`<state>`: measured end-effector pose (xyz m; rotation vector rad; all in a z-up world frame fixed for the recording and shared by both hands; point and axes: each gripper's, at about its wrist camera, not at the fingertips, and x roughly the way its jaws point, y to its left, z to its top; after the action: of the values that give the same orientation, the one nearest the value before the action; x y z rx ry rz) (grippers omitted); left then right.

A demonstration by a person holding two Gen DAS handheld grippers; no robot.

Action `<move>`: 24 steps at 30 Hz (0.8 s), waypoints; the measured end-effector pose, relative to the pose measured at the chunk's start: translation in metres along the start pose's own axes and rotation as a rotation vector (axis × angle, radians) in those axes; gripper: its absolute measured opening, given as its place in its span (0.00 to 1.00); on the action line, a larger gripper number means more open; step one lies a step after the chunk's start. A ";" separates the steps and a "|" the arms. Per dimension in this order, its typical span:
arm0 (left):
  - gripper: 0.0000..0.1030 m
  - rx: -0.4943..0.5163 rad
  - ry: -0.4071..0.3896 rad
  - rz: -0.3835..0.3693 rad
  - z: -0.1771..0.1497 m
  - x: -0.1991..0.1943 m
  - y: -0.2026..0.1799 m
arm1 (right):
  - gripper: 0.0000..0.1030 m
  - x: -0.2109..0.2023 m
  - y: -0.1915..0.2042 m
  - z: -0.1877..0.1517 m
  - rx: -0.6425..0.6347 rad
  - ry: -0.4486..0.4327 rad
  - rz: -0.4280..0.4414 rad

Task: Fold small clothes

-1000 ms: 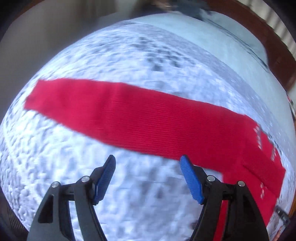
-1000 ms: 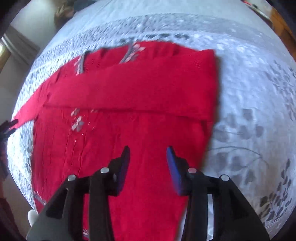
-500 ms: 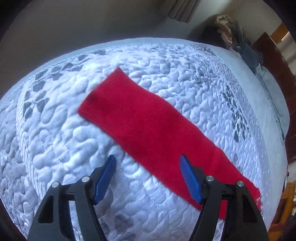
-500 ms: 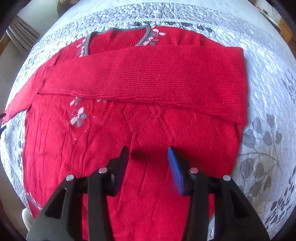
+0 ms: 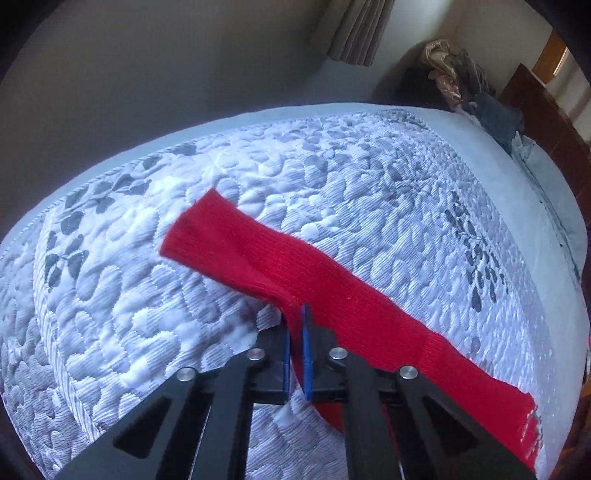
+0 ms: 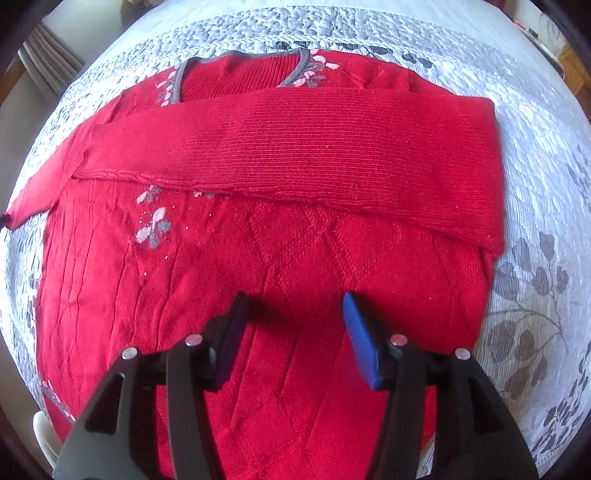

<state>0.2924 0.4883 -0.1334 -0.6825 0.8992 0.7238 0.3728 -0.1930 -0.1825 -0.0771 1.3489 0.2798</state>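
While one red knitted sweater (image 6: 280, 266) lies flat on the bed's white quilted cover with grey leaf print (image 6: 546, 206), two grippers work over it. In the left wrist view, one long red sleeve (image 5: 258, 254) stretches across the cover from its cuff at upper left down to the lower right edge. The left gripper (image 5: 295, 314) has its two blue-padded fingers (image 5: 305, 332) pressed together on the near edge of that sleeve, pinching a raised fold of knit between them. Beyond the bed stand one grey curtain (image 5: 354, 33), one heap of clothes (image 5: 458, 77) in the corner and one dark wooden headboard (image 5: 543, 110) at far right.

In the right wrist view, the same sleeve (image 6: 40, 184) runs off to the left edge, while the second sleeve (image 6: 295, 147) is folded across the chest, its cuff ending near the left shoulder. One grey-trimmed neckline (image 6: 240, 55) shows above it, with pink and grey flower embroidery (image 6: 153, 229) in several patches. The right gripper (image 6: 295, 306) hangs over the lower body of the sweater; its two fingers (image 6: 360, 339) stand spread and are opening, with nothing pinched between them.
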 end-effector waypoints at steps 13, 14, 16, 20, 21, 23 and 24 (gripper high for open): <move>0.04 0.316 -0.147 -0.262 -0.049 -0.089 -0.141 | 0.52 -0.024 -0.011 -0.017 0.003 -0.044 0.028; 0.04 0.335 -0.146 -0.281 -0.057 -0.092 -0.151 | 0.52 -0.027 -0.013 -0.020 0.004 -0.050 0.029; 0.04 0.382 -0.136 -0.331 -0.076 -0.102 -0.178 | 0.52 -0.031 -0.016 -0.023 0.009 -0.059 0.037; 0.04 0.480 -0.106 -0.402 -0.119 -0.111 -0.230 | 0.52 -0.037 -0.020 -0.030 0.016 -0.076 0.047; 0.04 0.507 -0.093 -0.423 -0.133 -0.112 -0.244 | 0.52 -0.038 -0.021 -0.031 0.018 -0.079 0.051; 0.04 0.547 -0.075 -0.455 -0.156 -0.115 -0.266 | 0.52 -0.039 -0.021 -0.033 0.022 -0.083 0.060; 0.04 0.568 -0.064 -0.476 -0.170 -0.116 -0.280 | 0.52 -0.039 -0.023 -0.035 0.024 -0.084 0.064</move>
<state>0.3884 0.1650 -0.0498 -0.3379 0.7905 0.0508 0.3377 -0.2284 -0.1545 -0.0016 1.2723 0.3175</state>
